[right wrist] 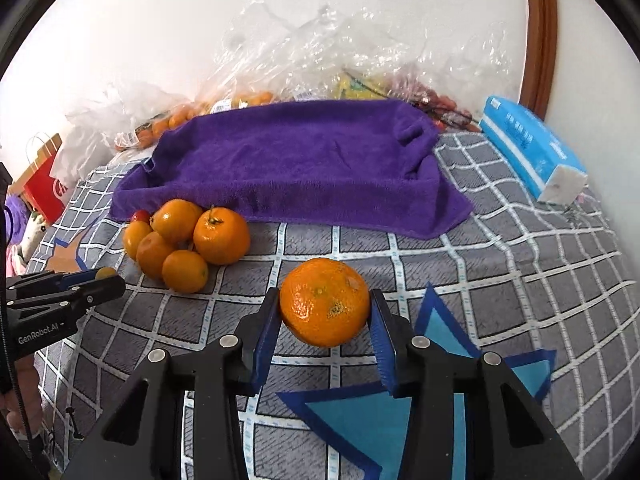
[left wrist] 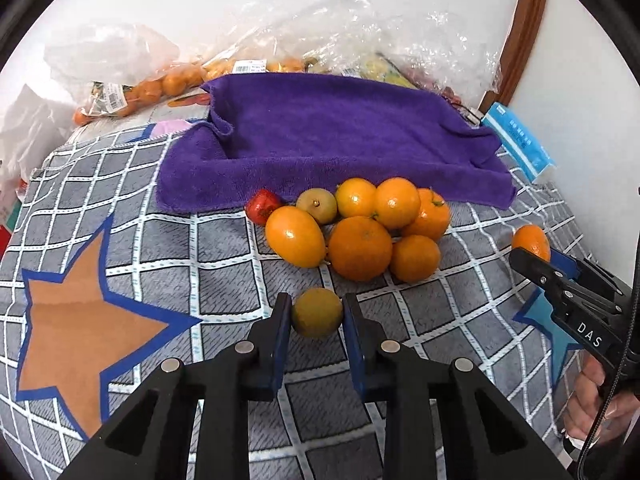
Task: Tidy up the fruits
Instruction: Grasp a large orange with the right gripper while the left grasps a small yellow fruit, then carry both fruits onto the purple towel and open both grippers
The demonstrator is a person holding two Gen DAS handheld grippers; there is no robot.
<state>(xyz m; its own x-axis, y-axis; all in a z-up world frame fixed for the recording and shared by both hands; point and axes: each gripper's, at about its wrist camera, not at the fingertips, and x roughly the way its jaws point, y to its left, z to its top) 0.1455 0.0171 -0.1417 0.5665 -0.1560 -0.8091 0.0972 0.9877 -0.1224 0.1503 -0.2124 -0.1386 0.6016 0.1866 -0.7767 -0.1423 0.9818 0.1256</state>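
The left gripper (left wrist: 316, 312) pinches a small yellow-green fruit (left wrist: 316, 313) between its blue pads, lifted just above the checked cloth (left wrist: 200, 248), while the right gripper (right wrist: 325, 309) pinches a mandarin (right wrist: 324, 302) the same way, its dimpled end toward the camera. Both fruits are near-round, with no long axis to line up. The fruit pile (left wrist: 360, 226) lies straight ahead of the left gripper and nearer to it than to the right; the purple towel (left wrist: 332, 140) spreads just behind the pile, probably where the fruit goes.
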